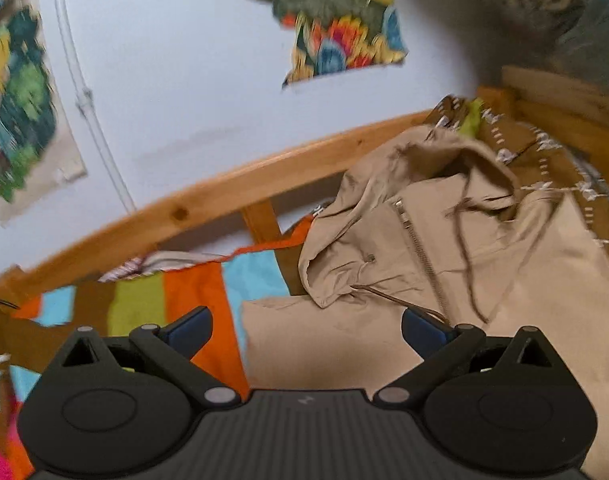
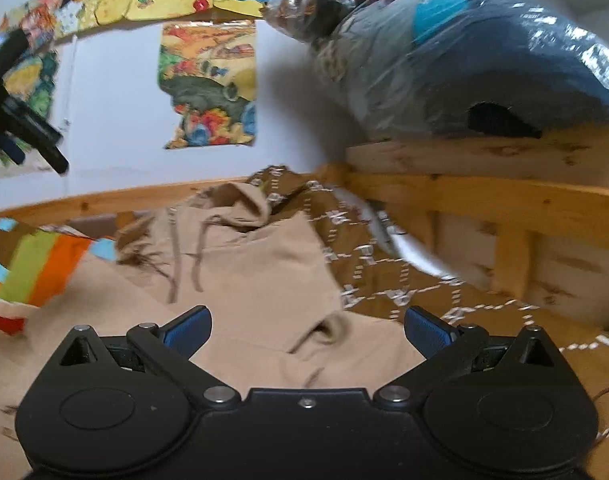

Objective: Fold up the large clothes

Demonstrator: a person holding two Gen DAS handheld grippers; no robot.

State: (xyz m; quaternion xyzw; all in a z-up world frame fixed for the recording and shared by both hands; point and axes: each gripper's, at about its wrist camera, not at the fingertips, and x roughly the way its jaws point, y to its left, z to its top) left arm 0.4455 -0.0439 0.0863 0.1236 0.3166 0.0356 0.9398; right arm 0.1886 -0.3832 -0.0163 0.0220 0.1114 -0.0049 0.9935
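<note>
A beige hooded jacket (image 1: pixel 456 248) with a zip and drawstrings lies spread on the bed, its hood bunched toward the wooden rail. In the right wrist view the same beige jacket (image 2: pixel 240 264) fills the middle, cords hanging down its front. My left gripper (image 1: pixel 306 334) hovers over the jacket's near edge, jaws wide open, nothing between the blue pads. My right gripper (image 2: pixel 307 330) is also open above a fold of the jacket, pads apart and empty. The left gripper (image 2: pixel 12 120) shows dark and blurred at the left edge of the right wrist view.
A striped bedcover (image 1: pixel 184 304) in orange, green and blue lies under the jacket. A brown patterned blanket (image 2: pixel 384 276) is at the right. The wooden bed rail (image 1: pixel 224 196) runs behind, wooden slats (image 2: pixel 504 216) at right. A plastic-wrapped bundle (image 2: pixel 464 52) rests above. Posters (image 2: pixel 208 88) hang on the wall.
</note>
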